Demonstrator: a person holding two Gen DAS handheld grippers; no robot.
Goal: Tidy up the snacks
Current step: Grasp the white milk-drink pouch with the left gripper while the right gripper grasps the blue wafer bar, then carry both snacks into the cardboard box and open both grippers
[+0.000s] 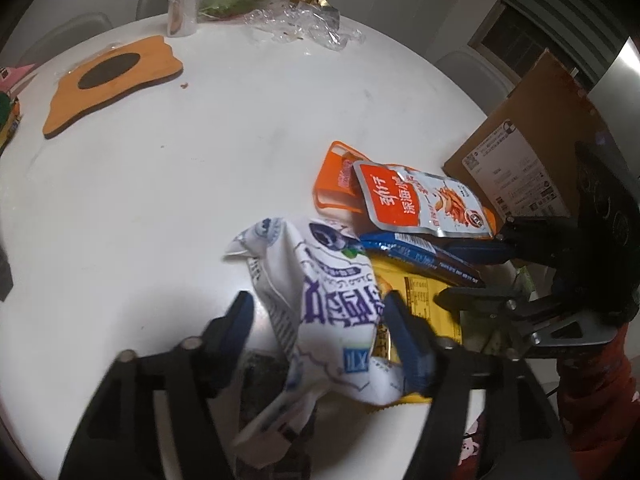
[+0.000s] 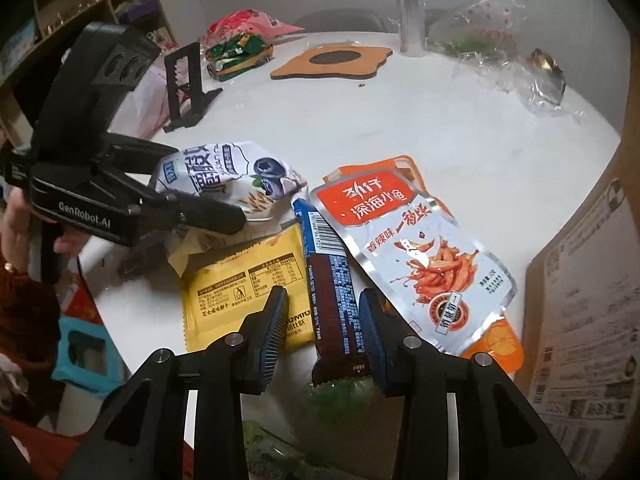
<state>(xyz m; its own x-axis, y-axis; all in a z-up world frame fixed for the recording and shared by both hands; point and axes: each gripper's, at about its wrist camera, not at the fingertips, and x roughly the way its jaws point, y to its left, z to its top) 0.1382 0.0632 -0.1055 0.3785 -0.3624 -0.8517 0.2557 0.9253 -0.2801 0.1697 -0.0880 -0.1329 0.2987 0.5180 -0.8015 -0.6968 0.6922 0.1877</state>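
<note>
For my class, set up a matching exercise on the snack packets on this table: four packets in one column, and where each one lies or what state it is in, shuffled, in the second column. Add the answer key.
Column 1
1. white blueberry packet
2. yellow packet
3. dark blue bar
4. silver and orange fish packet

Column 2
A. lying between the open fingers of the right gripper
B. flat on the table, left of the bar in the right wrist view
C. between the fingers of the left gripper, crumpled
D. resting on top of an orange packet

Pairs: 1-C, 2-B, 3-A, 4-D
</note>
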